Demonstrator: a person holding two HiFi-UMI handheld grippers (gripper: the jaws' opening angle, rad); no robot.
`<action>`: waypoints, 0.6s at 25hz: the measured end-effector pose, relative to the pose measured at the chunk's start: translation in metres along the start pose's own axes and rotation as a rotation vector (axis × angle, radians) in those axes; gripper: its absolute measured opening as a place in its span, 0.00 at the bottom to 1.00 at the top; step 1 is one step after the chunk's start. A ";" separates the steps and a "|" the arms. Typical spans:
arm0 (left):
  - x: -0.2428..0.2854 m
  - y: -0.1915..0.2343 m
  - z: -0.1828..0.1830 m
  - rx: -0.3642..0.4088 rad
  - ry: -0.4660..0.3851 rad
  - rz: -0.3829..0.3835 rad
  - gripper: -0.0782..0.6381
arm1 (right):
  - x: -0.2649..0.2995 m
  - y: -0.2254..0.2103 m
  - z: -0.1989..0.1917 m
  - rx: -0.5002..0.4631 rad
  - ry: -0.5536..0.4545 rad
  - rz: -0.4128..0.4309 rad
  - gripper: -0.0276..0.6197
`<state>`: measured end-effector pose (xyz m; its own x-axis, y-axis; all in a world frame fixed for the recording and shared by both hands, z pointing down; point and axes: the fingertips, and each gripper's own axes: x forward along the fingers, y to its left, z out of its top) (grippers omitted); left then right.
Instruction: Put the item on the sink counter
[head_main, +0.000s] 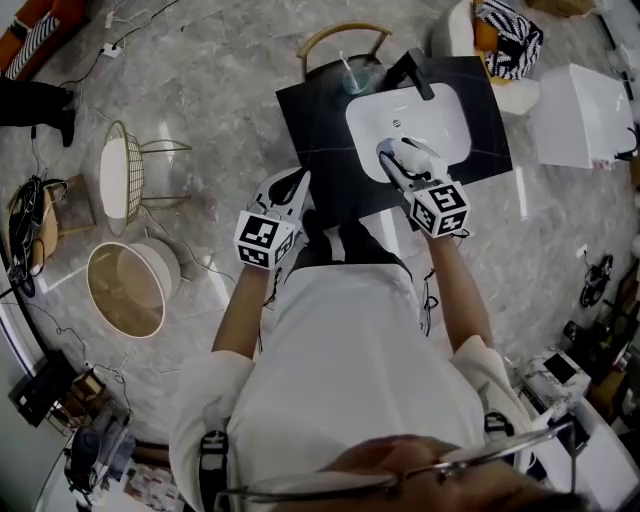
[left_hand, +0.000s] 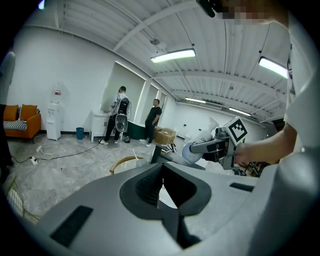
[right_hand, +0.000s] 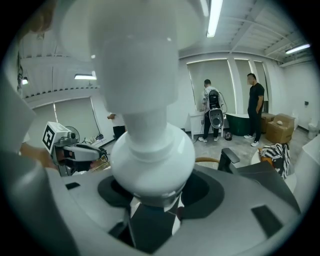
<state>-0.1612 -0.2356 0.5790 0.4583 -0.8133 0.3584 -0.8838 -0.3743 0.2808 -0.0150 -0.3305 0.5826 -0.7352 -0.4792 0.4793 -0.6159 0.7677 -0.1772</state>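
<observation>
Faucet (head_main: 415, 72), cup (head_main: 355, 80) behind basin (head_main: 445, 125) on counter (head_main: 315, 125). Right gripper (head_main: 398, 165) over basin, clamped on bottle (right_hand: 150, 150); left gripper (head_main: 297, 185) closed, empty, at counter edge.

The white bulbous item (right_hand: 150, 145) is running past the right gripper view's top edge; in the head view the person's white shirt (head_main: 340, 370) is covering the near edge of the black table (head_main: 310, 120).

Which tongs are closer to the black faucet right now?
Right. The right tongs, gripping the white bottle, are over the basin just in front of the faucet; the left tongs sit farther back, by the counter's near left corner.
</observation>
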 end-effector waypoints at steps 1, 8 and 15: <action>0.001 0.002 0.000 -0.004 -0.004 0.012 0.11 | 0.008 -0.001 0.000 -0.007 0.008 0.011 0.43; 0.002 0.022 0.004 -0.052 -0.038 0.122 0.11 | 0.068 -0.003 -0.005 -0.077 0.078 0.103 0.43; 0.004 0.039 0.001 -0.090 -0.051 0.213 0.11 | 0.134 -0.009 -0.021 -0.135 0.150 0.168 0.43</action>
<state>-0.1939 -0.2536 0.5898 0.2545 -0.8922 0.3730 -0.9472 -0.1523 0.2822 -0.1025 -0.3925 0.6663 -0.7675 -0.2791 0.5771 -0.4376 0.8860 -0.1535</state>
